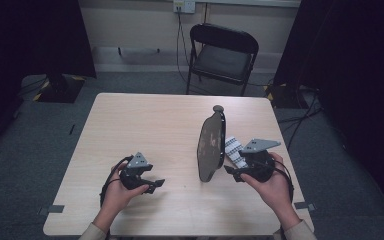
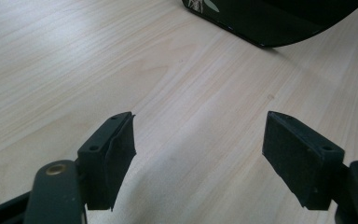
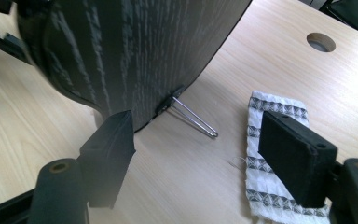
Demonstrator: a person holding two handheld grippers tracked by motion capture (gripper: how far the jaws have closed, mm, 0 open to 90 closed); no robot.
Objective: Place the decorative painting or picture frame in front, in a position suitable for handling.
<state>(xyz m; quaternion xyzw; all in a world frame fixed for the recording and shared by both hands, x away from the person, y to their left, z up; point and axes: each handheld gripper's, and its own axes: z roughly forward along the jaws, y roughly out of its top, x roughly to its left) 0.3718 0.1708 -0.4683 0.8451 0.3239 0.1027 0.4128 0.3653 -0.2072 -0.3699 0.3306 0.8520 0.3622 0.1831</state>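
A dark oval standing mirror (image 1: 211, 145) stands on edge on the table, right of centre, propped by a thin wire stand (image 3: 193, 116); its dark wood-grain back (image 3: 135, 56) faces my right gripper. A white cloth with a black patterned border (image 1: 234, 150) lies flat just right of the mirror, also under my right jaws (image 3: 270, 154). My right gripper (image 1: 231, 172) is open, close behind the mirror's lower end, nothing between its jaws. My left gripper (image 1: 156, 184) is open over bare tabletop, left of the mirror, whose lower edge (image 2: 270, 23) shows ahead of it.
The light wooden table (image 1: 145, 125) has a round cable hole (image 3: 320, 42) near its far right. A black folding chair (image 1: 223, 55) stands beyond the far edge. Cables run on the grey carpet at right.
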